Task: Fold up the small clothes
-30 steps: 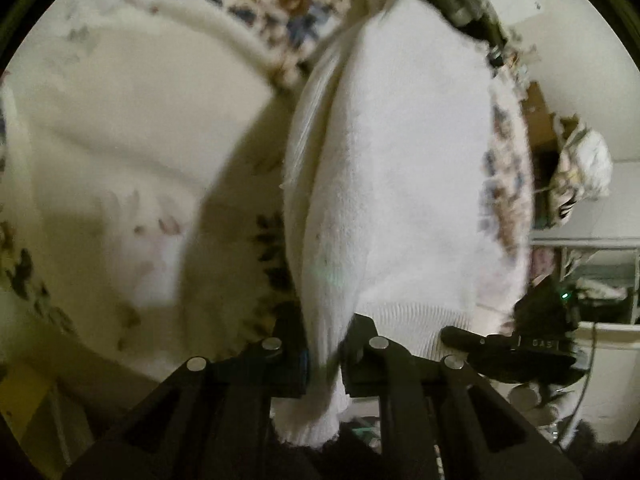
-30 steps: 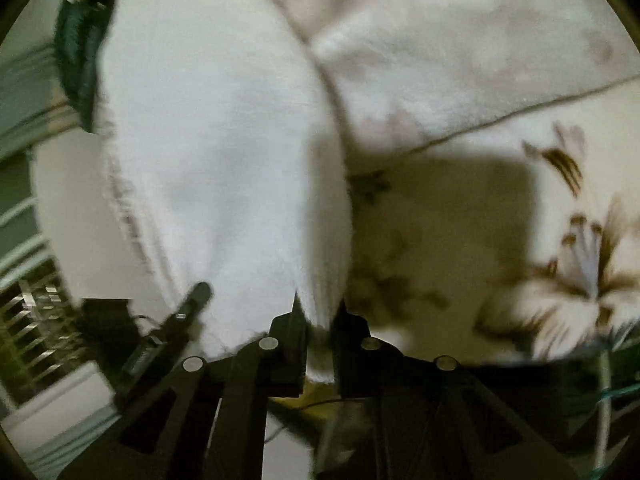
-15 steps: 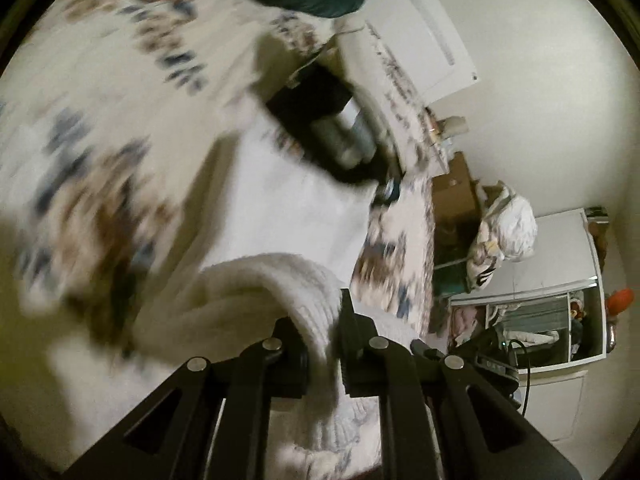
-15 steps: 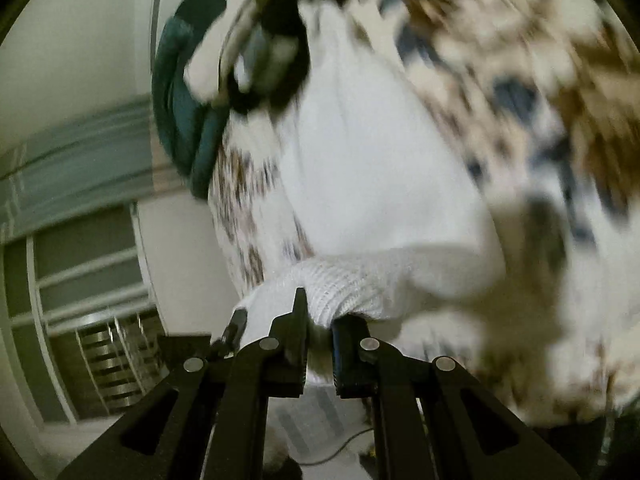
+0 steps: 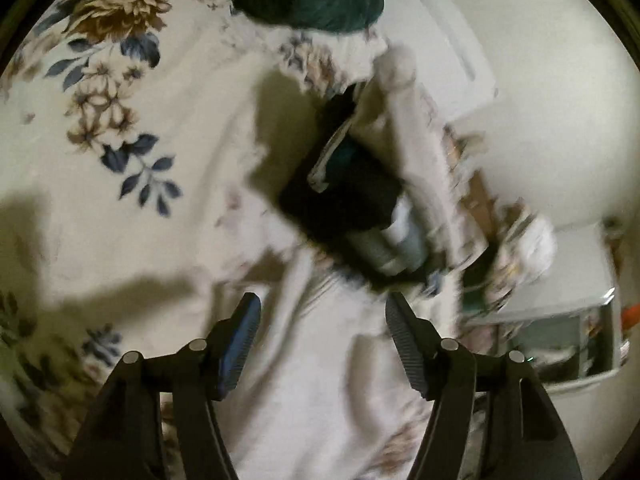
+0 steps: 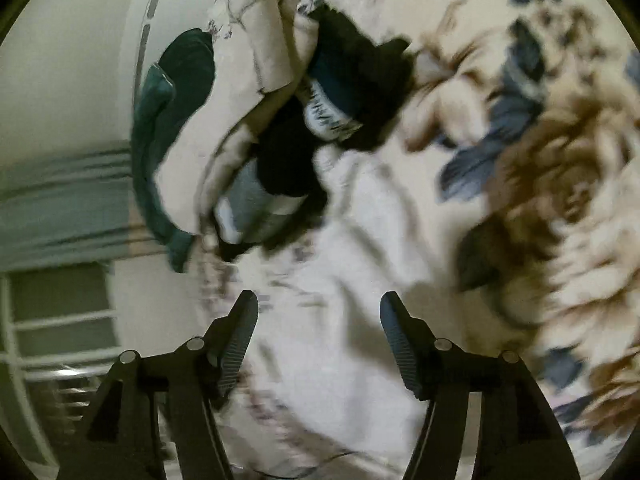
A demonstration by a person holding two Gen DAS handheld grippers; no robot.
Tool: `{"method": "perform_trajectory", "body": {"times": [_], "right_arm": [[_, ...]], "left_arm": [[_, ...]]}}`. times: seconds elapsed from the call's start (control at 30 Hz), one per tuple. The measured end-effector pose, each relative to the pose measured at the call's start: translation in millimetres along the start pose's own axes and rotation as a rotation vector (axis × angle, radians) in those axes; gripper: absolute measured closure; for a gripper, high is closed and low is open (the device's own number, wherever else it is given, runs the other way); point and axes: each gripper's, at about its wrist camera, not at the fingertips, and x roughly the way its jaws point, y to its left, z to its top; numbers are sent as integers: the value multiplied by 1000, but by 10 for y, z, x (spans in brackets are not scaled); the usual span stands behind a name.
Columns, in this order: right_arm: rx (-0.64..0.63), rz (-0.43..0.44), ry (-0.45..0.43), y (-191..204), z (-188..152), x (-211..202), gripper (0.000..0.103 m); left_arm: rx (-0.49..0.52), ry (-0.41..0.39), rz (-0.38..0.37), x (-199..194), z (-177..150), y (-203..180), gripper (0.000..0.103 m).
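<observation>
Grippers, left [image 5: 322, 312] and right [image 6: 318, 310], stood spread apart, empty, above the white garment [image 5: 320, 380] on the floral bedspread [image 5: 120, 92].

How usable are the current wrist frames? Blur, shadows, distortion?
Left wrist: motion smear on the dark clothes pile and white garment; left gripper fingers sharp; hard shadows on the floral bedspread. Right wrist: heavier smear on flowers; right gripper crisp. Both: strong fisheye vignette, dim warm light.
</observation>
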Motion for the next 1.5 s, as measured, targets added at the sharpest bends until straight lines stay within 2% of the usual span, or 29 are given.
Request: {"method": "perform_trajectory", "body": {"times": [0.1,0.17,0.2,0.23,0.27,0.3,0.33,0.37,0.4,0.53,0.63,0.67,0.73,0.8,0.83,0.87,0.9,0.93,0.97,1.0,1.03,1.17,1.23,1.27,1.3,1.33,1.37,1.43,1.5], "right_arm": [[-77,-78,2,-110,-47,-17,37],[-135,-124,24,-141,-50,64,37],[-166,-145,27,-110,-51,116,37],[-218,-168,38,-42,-56,198,37],[-249,-187,45,-7,-66,251,45],[-288,-217,45,48,-72,316,69],[-325,-247,48,95,-84,368,84],[-351,-289,59,126,-97,408,94],[-356,-311,45,150,-100,394,94],[-297,-248,-53,193,-38,136,96],[-233,-203,-81,125,55,61,96],[-198,-205,-78,71,112,117,96],[-161,-276,-86,-18,215,273,96],[-144,-326,-51,-112,297,413,94],[-123,-323,-16,-171,333,463,93],[-110,-310,-7,-184,341,459,86],[-108,-291,-2,-179,333,421,72],[-112,-272,-7,-168,318,383,64],[-118,-253,-20,-154,296,308,50],[-123,-246,-29,-152,282,252,42],[-136,-238,-41,-133,272,209,42],[-187,-278,-33,-74,284,223,42],[-238,-296,-13,-1,279,313,43],[-284,-314,1,58,251,366,55],[-319,-326,14,118,224,423,89],[-354,-346,27,170,186,469,94],[-381,-355,18,226,147,470,94],[-384,-315,-18,282,110,382,95],[-333,-261,-72,275,162,242,96]], "left_arm": [[115,64,85,291,-93,-100,40],[235,82,145,495,-149,-278,43],[290,83,182,569,-187,-359,50],[347,89,203,662,-211,-442,65],[396,110,246,779,-234,-509,97],[411,115,267,824,-236,-527,97],[417,108,269,829,-241,-537,97],[409,93,259,785,-232,-532,97],[396,76,250,715,-215,-520,97],[280,-5,202,362,-68,-299,98],[190,-3,196,397,35,-77,98],[171,3,214,438,76,-13,103],[133,21,228,545,146,122,103],[100,51,185,603,184,180,103],[92,63,149,593,196,177,102],[90,72,125,566,196,155,100],[86,82,102,537,189,133,89],[85,88,68,501,159,94,78],[92,81,52,472,142,60,50],[109,68,47,443,134,18,34],[151,55,60,456,104,-62,34],[294,91,125,750,79,-365,37],[384,114,170,933,59,-509,87],[410,127,200,976,50,-529,99],[423,108,202,947,46,-545,99],[423,87,190,895,52,-558,99],[415,57,186,798,71,-558,100],[357,1,166,591,145,-441,100],[273,-12,172,498,256,-207,100]]}}
